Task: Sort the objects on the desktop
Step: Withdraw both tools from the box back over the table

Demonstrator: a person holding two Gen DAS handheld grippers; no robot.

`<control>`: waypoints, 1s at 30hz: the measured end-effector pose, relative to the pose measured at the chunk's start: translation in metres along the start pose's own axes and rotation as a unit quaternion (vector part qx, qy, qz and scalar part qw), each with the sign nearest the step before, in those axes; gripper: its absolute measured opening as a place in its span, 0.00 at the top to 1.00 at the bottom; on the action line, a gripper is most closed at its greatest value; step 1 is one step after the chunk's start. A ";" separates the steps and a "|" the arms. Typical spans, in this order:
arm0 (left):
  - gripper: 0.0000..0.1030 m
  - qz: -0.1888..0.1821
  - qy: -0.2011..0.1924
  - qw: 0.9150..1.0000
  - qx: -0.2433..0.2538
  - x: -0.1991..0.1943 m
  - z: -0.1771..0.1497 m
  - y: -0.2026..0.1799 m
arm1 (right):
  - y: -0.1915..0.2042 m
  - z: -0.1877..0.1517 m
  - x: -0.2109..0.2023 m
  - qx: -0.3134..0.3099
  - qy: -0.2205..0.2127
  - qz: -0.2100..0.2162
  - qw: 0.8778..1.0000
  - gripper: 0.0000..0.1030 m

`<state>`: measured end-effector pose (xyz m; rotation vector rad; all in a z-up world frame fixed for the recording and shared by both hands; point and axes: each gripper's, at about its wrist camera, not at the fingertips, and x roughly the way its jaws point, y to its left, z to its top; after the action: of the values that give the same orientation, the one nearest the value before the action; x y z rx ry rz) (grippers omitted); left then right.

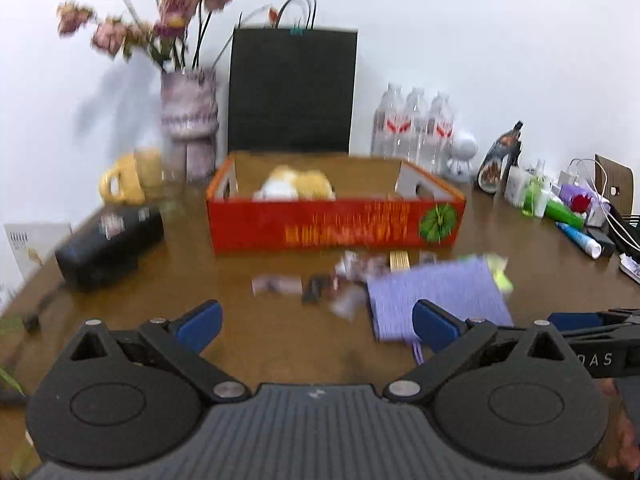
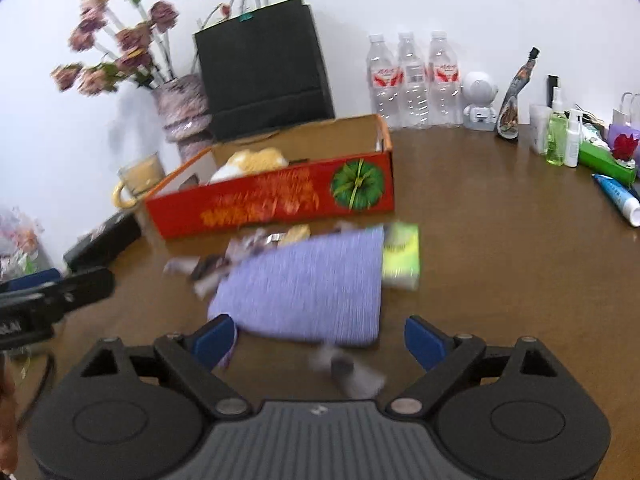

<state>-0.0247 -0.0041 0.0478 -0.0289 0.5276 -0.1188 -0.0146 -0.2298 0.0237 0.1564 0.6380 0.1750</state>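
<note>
A red open cardboard box [image 1: 336,224] [image 2: 276,200] stands mid-table with a yellow and white soft item [image 1: 296,186] [image 2: 252,162] inside. In front of it lie a purple woven pouch [image 1: 436,300] [image 2: 308,288], a yellow-green packet [image 2: 402,254] [image 1: 498,270] and several small wrappers [image 1: 320,286] [image 2: 224,258]. One small wrapper [image 2: 346,370] lies between my right fingers. My left gripper [image 1: 318,326] is open and empty above bare table. My right gripper [image 2: 320,340] is open, just before the pouch's near edge.
The brown table [image 2: 500,240] carries a black paper bag [image 1: 292,92], flower vase [image 1: 188,120], yellow mug [image 1: 124,178], black case [image 1: 108,246], three water bottles [image 2: 412,80], a white figurine [image 2: 480,100] and toiletries [image 2: 568,136] at the right. The wall is behind.
</note>
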 end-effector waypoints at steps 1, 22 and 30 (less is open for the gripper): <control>0.00 0.000 0.009 1.000 -0.006 0.003 -0.005 0.001 | 0.001 -0.005 0.000 -0.002 -0.005 -0.009 1.000 0.11; 0.00 0.028 0.082 0.996 -0.002 0.040 -0.028 0.006 | 0.006 -0.016 0.018 -0.035 0.026 -0.014 0.999 0.08; 0.00 0.029 0.098 0.995 0.012 0.046 -0.029 0.003 | 0.007 -0.016 0.020 -0.031 0.028 -0.009 0.999 0.02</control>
<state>-0.0001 -0.0066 -0.0007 0.0214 0.7227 -0.0712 -0.0090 -0.2171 0.0006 0.0866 0.6883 0.1821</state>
